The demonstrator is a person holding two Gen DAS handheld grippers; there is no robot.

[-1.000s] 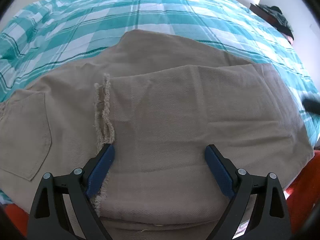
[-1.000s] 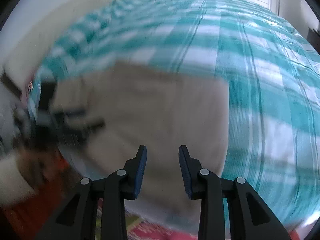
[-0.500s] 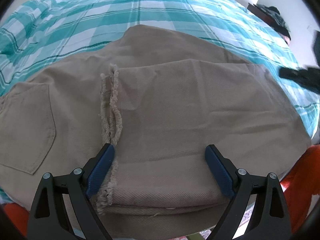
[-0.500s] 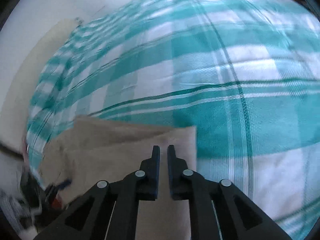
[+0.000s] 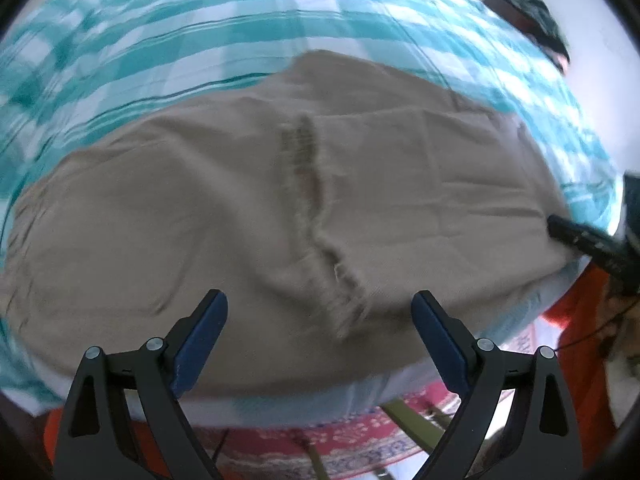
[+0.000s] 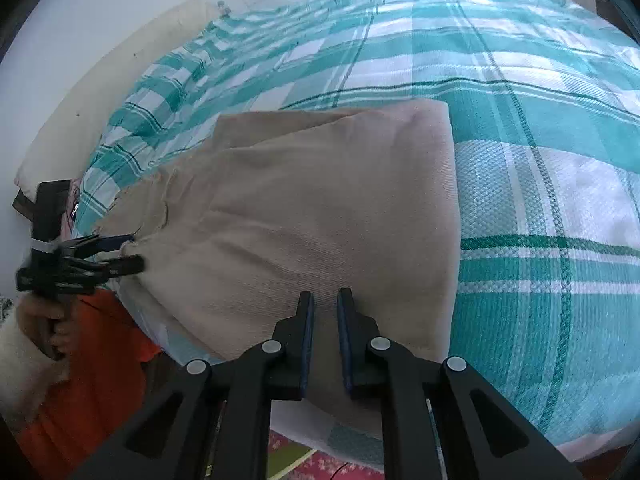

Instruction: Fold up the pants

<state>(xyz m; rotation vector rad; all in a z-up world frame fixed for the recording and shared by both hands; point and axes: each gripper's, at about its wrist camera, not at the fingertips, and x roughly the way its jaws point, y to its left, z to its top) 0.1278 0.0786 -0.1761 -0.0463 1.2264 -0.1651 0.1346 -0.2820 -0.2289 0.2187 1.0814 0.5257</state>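
The beige pants [image 5: 248,208] lie folded on the teal checked bedspread [image 5: 200,40], near the bed's front edge. Their frayed hem [image 5: 316,224] runs down the middle of the left wrist view, which is blurred. My left gripper [image 5: 320,320] is open and empty, held above the pants' near edge. In the right wrist view the pants [image 6: 320,208] show a folded right edge. My right gripper [image 6: 323,312] is nearly shut, with a narrow gap and nothing in it, over the pants' near right part. The left gripper [image 6: 116,256] shows there at the left, open.
The bedspread [image 6: 520,120] stretches far and right. A patterned red rug [image 5: 320,448] lies on the floor below the bed edge. An orange garment [image 6: 92,360] on the person is at lower left. A dark pile [image 5: 536,20] sits at the far right.
My left gripper has pulled back toward the bed's front edge and shifted left, so the hem lies between its fingers. My right gripper has drawn back over the pants' near right part.
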